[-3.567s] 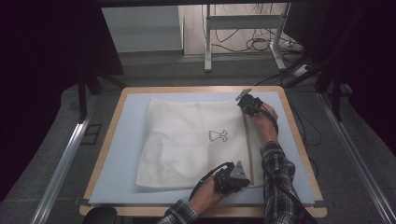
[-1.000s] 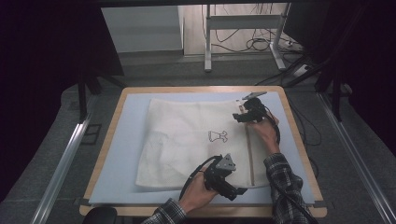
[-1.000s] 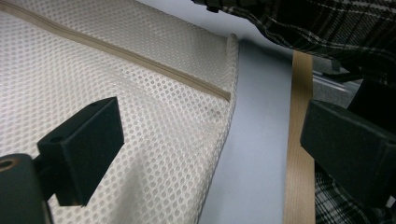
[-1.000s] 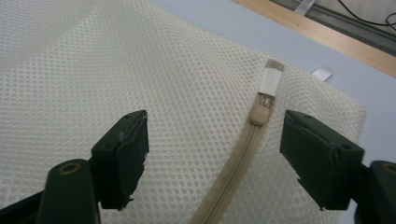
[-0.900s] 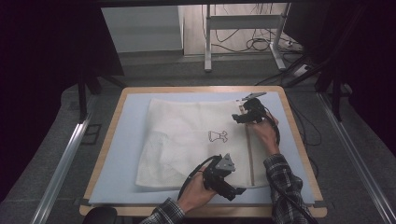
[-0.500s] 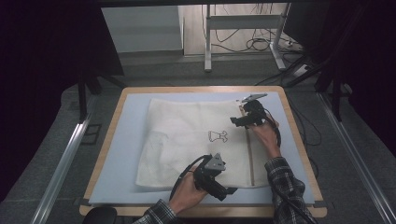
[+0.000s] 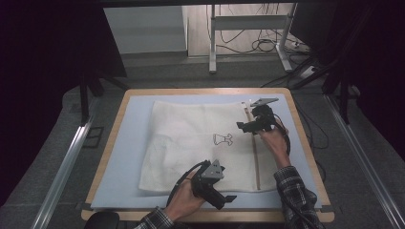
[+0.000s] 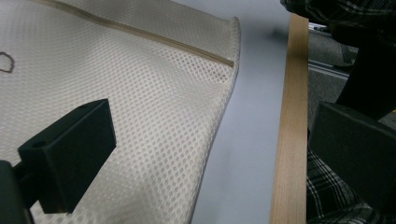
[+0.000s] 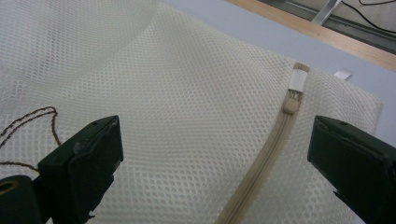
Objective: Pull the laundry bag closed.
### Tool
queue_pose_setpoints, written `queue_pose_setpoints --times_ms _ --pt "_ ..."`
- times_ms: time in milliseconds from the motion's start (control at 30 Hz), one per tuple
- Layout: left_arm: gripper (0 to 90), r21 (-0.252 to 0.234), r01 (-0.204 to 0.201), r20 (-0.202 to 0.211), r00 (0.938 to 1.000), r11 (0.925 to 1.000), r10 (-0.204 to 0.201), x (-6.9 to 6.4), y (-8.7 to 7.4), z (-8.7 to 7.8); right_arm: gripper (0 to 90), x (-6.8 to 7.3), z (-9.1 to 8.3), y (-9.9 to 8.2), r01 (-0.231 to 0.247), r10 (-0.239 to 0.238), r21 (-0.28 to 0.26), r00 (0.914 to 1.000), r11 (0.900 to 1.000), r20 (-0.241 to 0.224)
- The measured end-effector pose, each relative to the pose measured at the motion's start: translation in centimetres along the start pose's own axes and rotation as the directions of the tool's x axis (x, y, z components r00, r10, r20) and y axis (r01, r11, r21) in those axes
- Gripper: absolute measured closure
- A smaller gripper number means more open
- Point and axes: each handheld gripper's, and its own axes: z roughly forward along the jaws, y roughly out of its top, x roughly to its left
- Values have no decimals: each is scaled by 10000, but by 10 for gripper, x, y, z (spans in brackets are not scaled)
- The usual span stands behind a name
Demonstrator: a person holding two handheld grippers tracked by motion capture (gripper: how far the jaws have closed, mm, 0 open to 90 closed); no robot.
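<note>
Cream honeycomb-mesh bag (image 7: 200,143), beige zipper (image 9: 261,154), both grippers' blocky black fingers (image 9: 84,158) wide, just opened, empty

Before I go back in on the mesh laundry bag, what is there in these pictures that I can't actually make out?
- Mesh laundry bag, high view: whether anything is inside; the weave hides it.
- Zipper, right gripper view: its lower run is cut off by the bottom edge; the slider is too small to show a pull tab.
- Embroidered figure, high view: too small to identify.
- Left gripper, its own view: the far finger runs off the frame's right edge.
</note>
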Motion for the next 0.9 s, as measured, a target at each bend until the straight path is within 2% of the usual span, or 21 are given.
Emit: queue_pose_setpoints --times_ms 133,233,367,433,633,900 --pt "2 -156 170 -56 9998 9997 -171 4 -4 -10 23 5 -4 -3 -45 44 -48 9998 10000 -175" --pt "2 -280 487 1 9988 9984 -487 8 -11 -17 17 9 -8 -3 -57 53 -237 9999 9997 -153" --pt "2 -299 607 -40 9981 9977 -608 10 -16 -21 9 14 -13 -5 -57 52 -439 9999 9990 -128" --pt "2 -359 614 -62 9981 9975 -617 10 -17 -23 4 17 -14 -7 -43 37 -402 9999 9992 -163" --pt "2 -557 302 -314 9990 9980 -320 8 -19 -32 1 26 -16 -10 130 -141 -355 9994 9993 -311" --pt "0 -678 414 -564 9974 9968 -452 10 -29 -43 1 40 -20 -16 342 -355 -256 9978 9991 -556"
